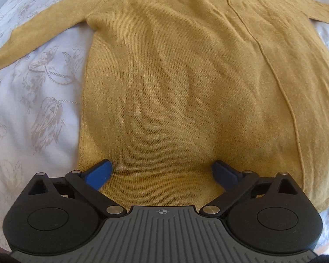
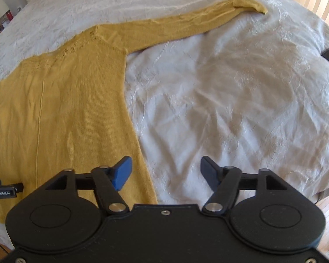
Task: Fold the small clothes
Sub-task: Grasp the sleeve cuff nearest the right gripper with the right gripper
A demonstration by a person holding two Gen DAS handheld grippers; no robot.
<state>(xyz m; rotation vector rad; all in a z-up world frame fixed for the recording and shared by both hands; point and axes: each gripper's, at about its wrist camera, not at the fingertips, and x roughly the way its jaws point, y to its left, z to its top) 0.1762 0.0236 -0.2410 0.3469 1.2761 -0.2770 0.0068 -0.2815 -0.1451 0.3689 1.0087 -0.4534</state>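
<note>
A: How many garments do you have?

B: One mustard-yellow knitted sweater [image 1: 175, 83], flat on the white embroidered bedspread [image 2: 230, 98], both sleeves spread.

A: And your grippers?

B: Two. Your left gripper [image 1: 162, 172] gapes wide over the sweater's hem, gripping nothing. Your right gripper [image 2: 165, 172] stands open, empty, astride the sweater's side edge.

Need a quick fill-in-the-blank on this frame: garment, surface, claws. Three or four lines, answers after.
1. The sweater is ____ in colour.
2. It lies spread flat on a white ____.
3. The left claw is over the sweater with its fingers ____.
4. The right claw is open and holds ____.

Missing words: yellow; bedspread; open; nothing
</note>
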